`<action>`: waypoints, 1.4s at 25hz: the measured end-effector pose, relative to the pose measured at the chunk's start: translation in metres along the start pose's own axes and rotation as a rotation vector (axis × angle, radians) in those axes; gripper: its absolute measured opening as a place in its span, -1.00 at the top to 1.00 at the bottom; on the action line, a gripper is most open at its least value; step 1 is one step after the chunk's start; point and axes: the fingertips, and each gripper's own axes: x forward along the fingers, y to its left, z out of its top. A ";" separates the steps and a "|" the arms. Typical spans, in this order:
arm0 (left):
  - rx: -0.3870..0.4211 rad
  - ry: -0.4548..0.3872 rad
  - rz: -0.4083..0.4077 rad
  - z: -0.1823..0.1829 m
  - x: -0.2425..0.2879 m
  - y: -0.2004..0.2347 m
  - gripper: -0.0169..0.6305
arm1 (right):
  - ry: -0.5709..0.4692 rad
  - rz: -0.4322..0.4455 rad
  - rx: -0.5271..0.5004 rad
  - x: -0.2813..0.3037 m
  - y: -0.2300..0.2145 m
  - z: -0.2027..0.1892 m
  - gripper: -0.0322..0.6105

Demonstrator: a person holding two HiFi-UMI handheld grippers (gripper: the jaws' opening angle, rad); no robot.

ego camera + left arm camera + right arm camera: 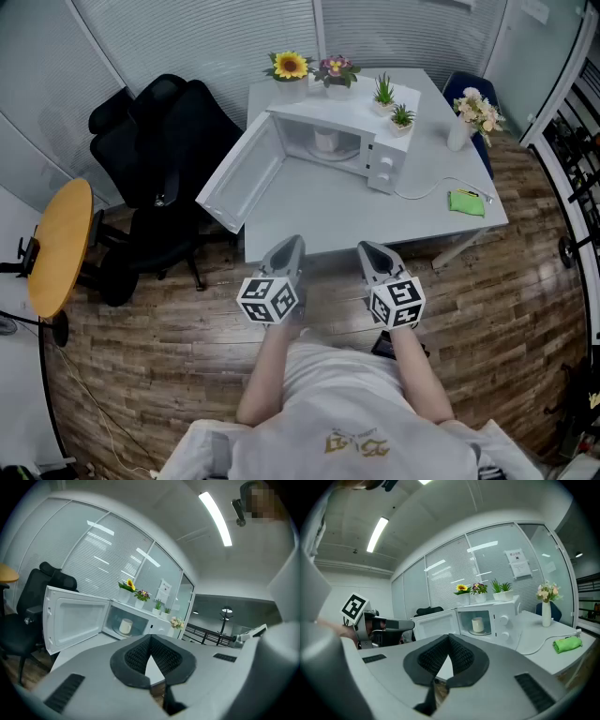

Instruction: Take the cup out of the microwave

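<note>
While cup point(325, 141) sits inside open microwave point(385, 161) | left gripper point(289, 247) clenched, empty | right gripper point(371, 252) clenched, empty

The white box-shaped microwave point(333, 117) has a smooth, faintly glossy shell, and the pale grey bench point(328, 211) under it looks smooth and matt. The brown plank floor point(159, 356) shows wood grain; the small green cloth point(467, 202) looks soft.

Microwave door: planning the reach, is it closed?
No, the microwave door stands swung wide open, showing the cup inside.
</note>
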 end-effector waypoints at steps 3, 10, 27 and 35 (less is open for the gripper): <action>-0.009 -0.006 0.008 -0.001 -0.001 0.004 0.90 | 0.015 0.008 -0.033 0.001 -0.002 0.000 0.87; -0.016 -0.002 0.008 -0.002 0.003 0.004 0.90 | 0.046 0.017 -0.060 0.002 -0.002 -0.007 0.87; -0.015 0.085 0.027 -0.021 0.019 0.020 0.13 | 0.066 0.017 0.031 0.029 -0.014 -0.019 0.13; -0.071 0.095 0.027 -0.017 0.078 0.055 0.13 | 0.120 0.026 0.000 0.087 -0.045 -0.018 0.13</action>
